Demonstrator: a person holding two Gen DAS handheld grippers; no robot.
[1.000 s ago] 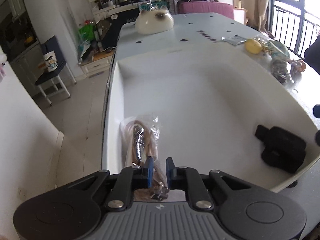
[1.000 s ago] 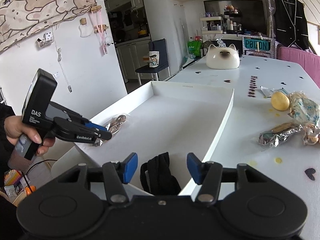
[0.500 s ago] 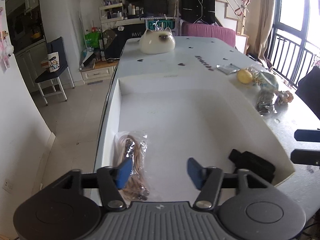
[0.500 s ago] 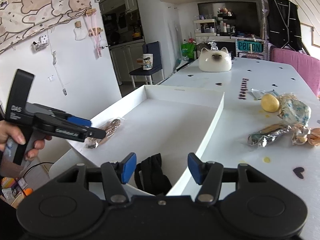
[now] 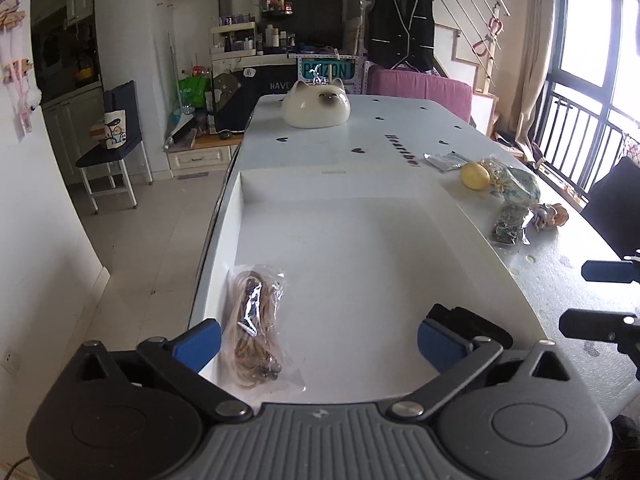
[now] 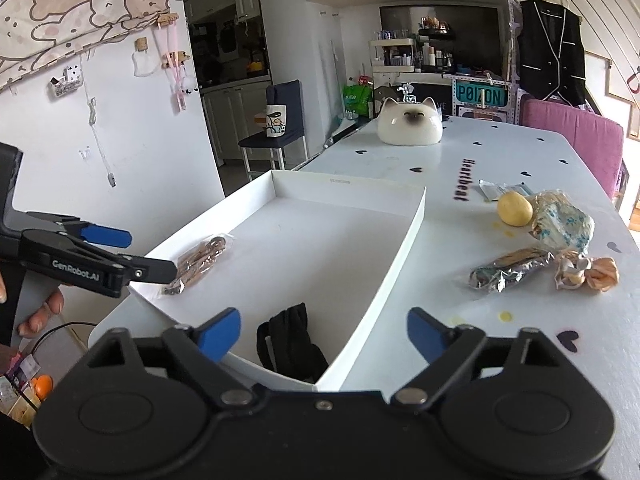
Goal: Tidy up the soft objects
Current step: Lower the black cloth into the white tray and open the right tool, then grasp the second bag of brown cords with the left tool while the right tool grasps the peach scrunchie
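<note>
White worktop [image 6: 500,152] with shallow tray [image 5: 360,184], bagged cord [image 5: 254,320] and black strap [image 6: 292,340] inside, left hand-held gripper [image 5: 318,340] and right hand-held gripper [image 6: 324,334] both spread wide, holding nothing

A: The tray [image 6: 404,240] is plain white, and the table [image 6: 500,152] is pale with small black hearts and black lettering.

B: The pads [image 5: 198,340] are blue on black arms. The bagged cord [image 5: 256,320] is tan in clear plastic.

A: The strap [image 6: 294,344] is black. The ball [image 6: 515,208] is yellow, beside a cloth [image 6: 564,226] with blue print.

B: The cat dish [image 6: 411,127] is cream with a brown face.
</note>
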